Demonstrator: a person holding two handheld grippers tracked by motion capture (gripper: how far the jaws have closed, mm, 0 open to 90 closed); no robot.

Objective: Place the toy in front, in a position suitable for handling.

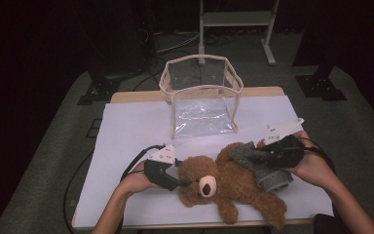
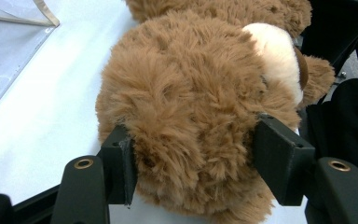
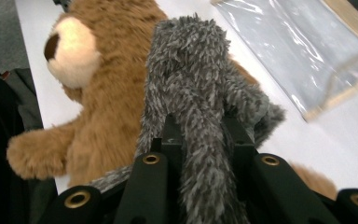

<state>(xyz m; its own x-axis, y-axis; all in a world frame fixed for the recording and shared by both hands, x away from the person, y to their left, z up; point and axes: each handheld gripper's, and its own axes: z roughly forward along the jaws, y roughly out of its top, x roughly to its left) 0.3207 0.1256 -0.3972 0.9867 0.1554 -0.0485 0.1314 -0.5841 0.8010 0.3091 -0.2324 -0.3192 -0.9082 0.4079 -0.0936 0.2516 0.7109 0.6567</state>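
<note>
Brown teddy bear (image 1: 224,183) lies on its back at the near edge of the desk (image 1: 126,131). Left gripper (image 1: 181,183) has its fingers (image 2: 119,170) pressed on either side of the bear's head. Right gripper (image 1: 257,155) has its fingers clamped on a grey fuzzy cloth (image 3: 191,93) draped over the bear's body. Behind stands a clear bag (image 1: 199,95).

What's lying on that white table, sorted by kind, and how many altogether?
Brown teddy bear: 1
Grey fuzzy cloth, draped over the bear: 1
Clear plastic bag with beige trim: 1
Hand-held tools, left and right: 2
Total: 5
</note>
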